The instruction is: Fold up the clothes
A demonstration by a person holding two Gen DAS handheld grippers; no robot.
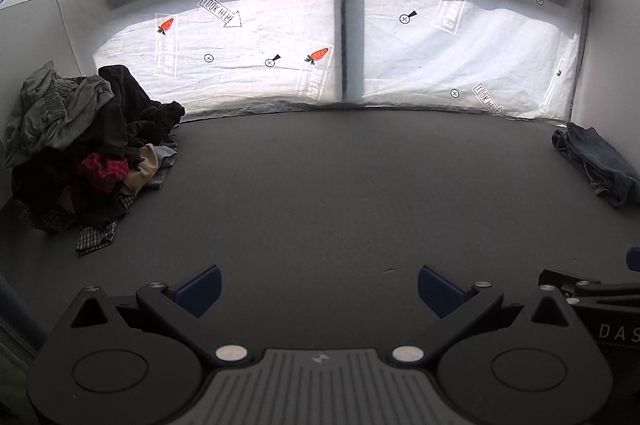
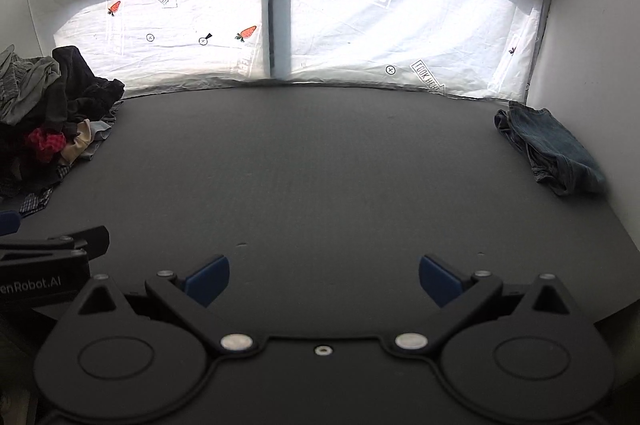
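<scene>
A pile of unfolded clothes (image 1: pixel 84 145) in grey, black, red and plaid lies at the far left of the dark table (image 1: pixel 320 193); it also shows in the right wrist view (image 2: pixel 48 129). A folded pair of blue jeans (image 1: pixel 596 161) lies at the far right by the wall, also in the right wrist view (image 2: pixel 552 149). My left gripper (image 1: pixel 319 289) is open and empty, low over the table's near edge. My right gripper (image 2: pixel 324 279) is open and empty, beside the left one.
A window covered with white printed plastic sheet (image 1: pixel 360 37) runs along the table's far edge. A white wall (image 2: pixel 592 65) bounds the right side. A white board (image 1: pixel 32 33) stands behind the clothes pile. The left gripper's body (image 2: pixel 48 265) shows at the right view's left edge.
</scene>
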